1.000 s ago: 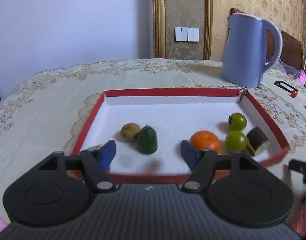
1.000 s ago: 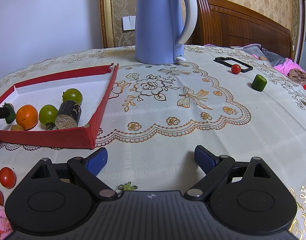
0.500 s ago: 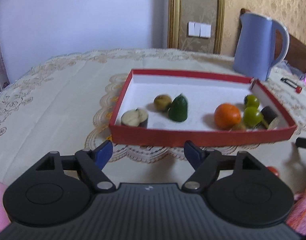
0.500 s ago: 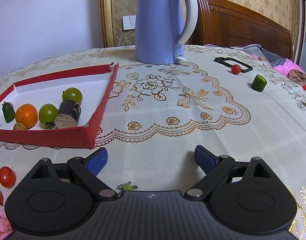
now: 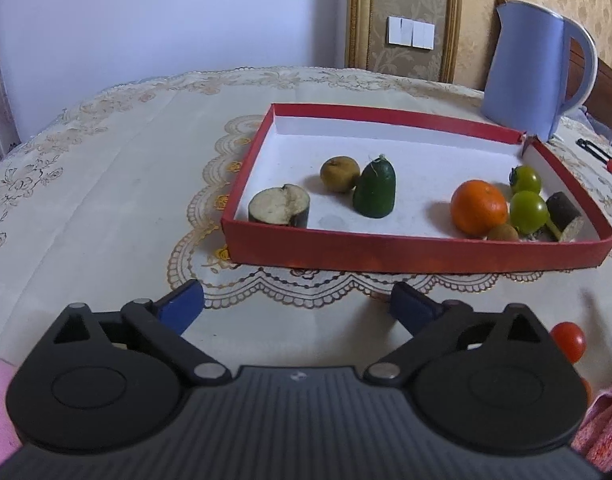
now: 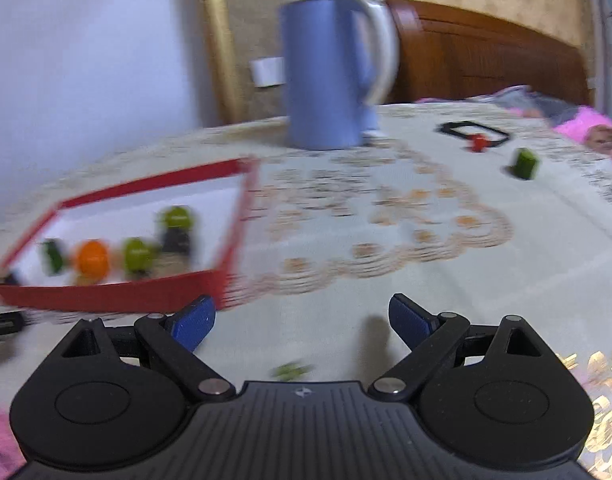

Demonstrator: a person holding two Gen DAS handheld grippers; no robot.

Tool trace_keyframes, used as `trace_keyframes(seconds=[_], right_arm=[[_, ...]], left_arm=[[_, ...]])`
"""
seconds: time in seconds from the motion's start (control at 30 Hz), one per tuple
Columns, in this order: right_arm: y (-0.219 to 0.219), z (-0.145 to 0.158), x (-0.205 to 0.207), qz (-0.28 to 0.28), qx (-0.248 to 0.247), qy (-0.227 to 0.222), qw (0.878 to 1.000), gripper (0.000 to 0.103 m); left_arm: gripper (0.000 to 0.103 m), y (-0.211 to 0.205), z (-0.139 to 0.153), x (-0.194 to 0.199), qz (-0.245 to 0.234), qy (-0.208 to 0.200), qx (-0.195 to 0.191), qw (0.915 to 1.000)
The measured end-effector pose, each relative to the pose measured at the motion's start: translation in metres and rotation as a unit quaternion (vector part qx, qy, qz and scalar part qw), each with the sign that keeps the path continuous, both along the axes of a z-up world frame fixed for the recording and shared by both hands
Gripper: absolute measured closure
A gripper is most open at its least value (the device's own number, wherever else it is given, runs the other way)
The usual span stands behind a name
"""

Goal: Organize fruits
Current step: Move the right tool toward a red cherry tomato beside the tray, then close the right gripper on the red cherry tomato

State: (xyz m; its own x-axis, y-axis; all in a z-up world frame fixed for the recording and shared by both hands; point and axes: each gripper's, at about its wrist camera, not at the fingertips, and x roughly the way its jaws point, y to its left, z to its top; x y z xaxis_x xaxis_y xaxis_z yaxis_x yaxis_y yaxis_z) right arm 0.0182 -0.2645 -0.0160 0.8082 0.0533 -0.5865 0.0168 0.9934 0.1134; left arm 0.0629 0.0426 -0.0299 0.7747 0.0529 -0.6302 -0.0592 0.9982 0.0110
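Observation:
A red-walled tray (image 5: 405, 248) with a white floor holds an eggplant piece (image 5: 279, 210), a brown fruit (image 5: 339, 173), a dark green piece (image 5: 375, 194), an orange (image 5: 479, 208), two green tomatoes (image 5: 527, 210) and a dark cut piece (image 5: 564, 216). My left gripper (image 5: 298, 308) hangs in front of the tray's near wall, jaws opening wide, nothing between them. A red tomato (image 5: 567, 341) lies to its right. My right gripper (image 6: 302, 318) is open and empty over the cloth, right of the tray (image 6: 118, 296); that view is blurred.
A blue kettle (image 5: 539, 76) stands behind the tray's far right corner. In the right wrist view a black frame (image 6: 471, 134) with a small red fruit (image 6: 478, 142), and a green piece (image 6: 523, 163), lie far right. A green scrap (image 6: 292, 370) lies near my right gripper.
My left gripper drew back out of the tray to the cloth in front of it and opened wider. The right wrist view has turned slightly and blurred.

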Motion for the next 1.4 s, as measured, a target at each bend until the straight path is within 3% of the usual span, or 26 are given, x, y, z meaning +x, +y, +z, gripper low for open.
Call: trace_keyframes(seconds=[0.1,0.27,0.33,0.4,0.53,0.63,0.7,0.8,1.0,1.13,1.4], right_arm=[[0.025,0.007,-0.010,0.061,0.022,0.000,0.998,0.009],[0.070,0.011,-0.017,0.123,-0.001,-0.006,0.992,0.015],[0.084,0.010,-0.017,0.139,-0.014,0.000,0.990,0.021],[0.096,0.007,-0.016,0.152,-0.028,0.006,0.988,0.035],[0.110,-0.001,-0.012,0.170,-0.036,0.026,0.984,0.039],[0.117,-0.005,-0.015,0.182,-0.042,0.024,0.982,0.052],[0.120,-0.006,-0.014,0.183,-0.045,0.021,0.982,0.061],[0.122,-0.007,-0.012,0.187,-0.046,0.023,0.981,0.062],[0.114,-0.008,-0.007,0.188,-0.003,0.037,0.981,0.080],[0.112,-0.007,-0.010,0.179,-0.003,0.030,0.983,0.080],[0.090,0.024,-0.019,0.121,-0.052,-0.071,0.989,0.080]], left_arm=[[0.000,0.001,0.000,0.000,0.007,0.003,-0.001,1.0000],[0.000,0.002,0.000,0.000,0.007,0.002,-0.002,1.0000],[0.000,0.002,0.000,0.000,0.007,0.002,-0.001,1.0000],[0.000,0.002,0.000,0.000,0.007,0.002,-0.002,1.0000],[0.000,0.002,0.000,0.000,0.007,0.002,-0.002,1.0000],[0.000,0.002,0.000,0.000,0.007,0.002,-0.002,1.0000],[0.000,0.002,0.000,0.000,0.007,0.002,-0.002,1.0000],[0.000,0.001,0.000,0.000,0.007,0.002,-0.002,1.0000],[0.000,0.002,0.000,0.000,0.007,0.002,-0.002,1.0000],[0.000,0.002,0.000,0.000,0.007,0.002,-0.002,1.0000],[0.000,0.001,0.000,0.000,0.007,0.002,-0.002,1.0000]])
